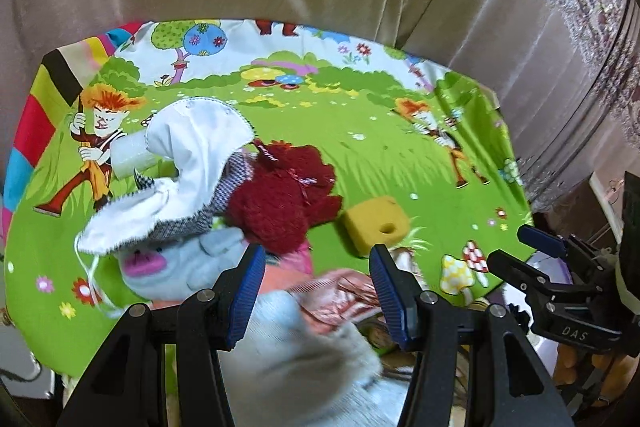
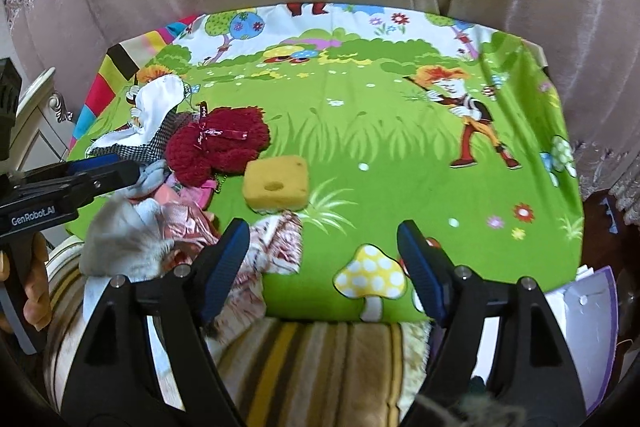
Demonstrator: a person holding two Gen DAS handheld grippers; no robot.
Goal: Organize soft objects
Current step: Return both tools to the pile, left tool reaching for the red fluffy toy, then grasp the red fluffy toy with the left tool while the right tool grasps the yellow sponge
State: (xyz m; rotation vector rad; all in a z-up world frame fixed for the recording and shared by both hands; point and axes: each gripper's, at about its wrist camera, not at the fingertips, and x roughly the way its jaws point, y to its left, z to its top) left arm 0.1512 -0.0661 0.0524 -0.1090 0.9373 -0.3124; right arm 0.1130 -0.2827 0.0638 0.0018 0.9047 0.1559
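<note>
Left gripper: half-spread over grey cloth; grip cannot be told.
Right gripper: spread, empty.
Yellow sponge: eleven o'clock from right gripper, which is nearer.

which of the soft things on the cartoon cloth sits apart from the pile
The yellow sponge with a hole in its top. It lies alone on the green cloth, beside the dark red fluffy piece, while the other soft items are heaped together at the left.

Right claw open over tablecloth; yellow sponge just ahead.
</note>
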